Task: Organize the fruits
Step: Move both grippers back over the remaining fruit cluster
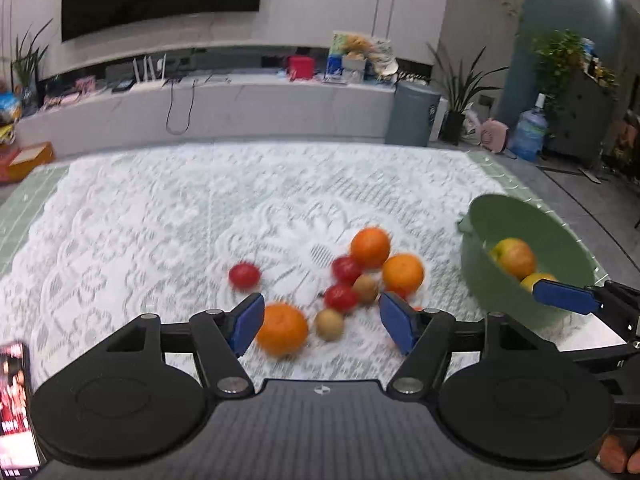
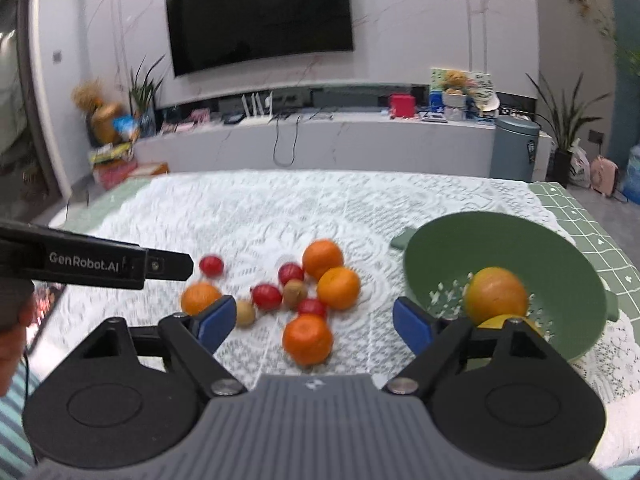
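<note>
A pile of loose fruit lies on the white lace tablecloth point(image 1: 160, 220): several oranges point(image 1: 282, 329) point(image 2: 307, 338), red fruits point(image 1: 244, 275) point(image 2: 266, 296) and small brown ones point(image 1: 329, 324) point(image 2: 245, 313). A green bowl point(image 1: 488, 292) point(image 2: 436, 248) stands to the right and holds an apple point(image 1: 515, 257) point(image 2: 496, 294) and a yellow fruit point(image 1: 536, 279). My left gripper point(image 1: 321, 322) is open and empty, just above the nearest orange. My right gripper point(image 2: 312, 322) is open and empty, over the front orange beside the bowl.
A phone point(image 1: 14, 408) lies at the table's left edge. The green checked cloth point(image 2: 588, 224) shows under the lace on the right. A TV point(image 2: 260, 12), a long counter point(image 2: 320, 140) and plants stand beyond the table.
</note>
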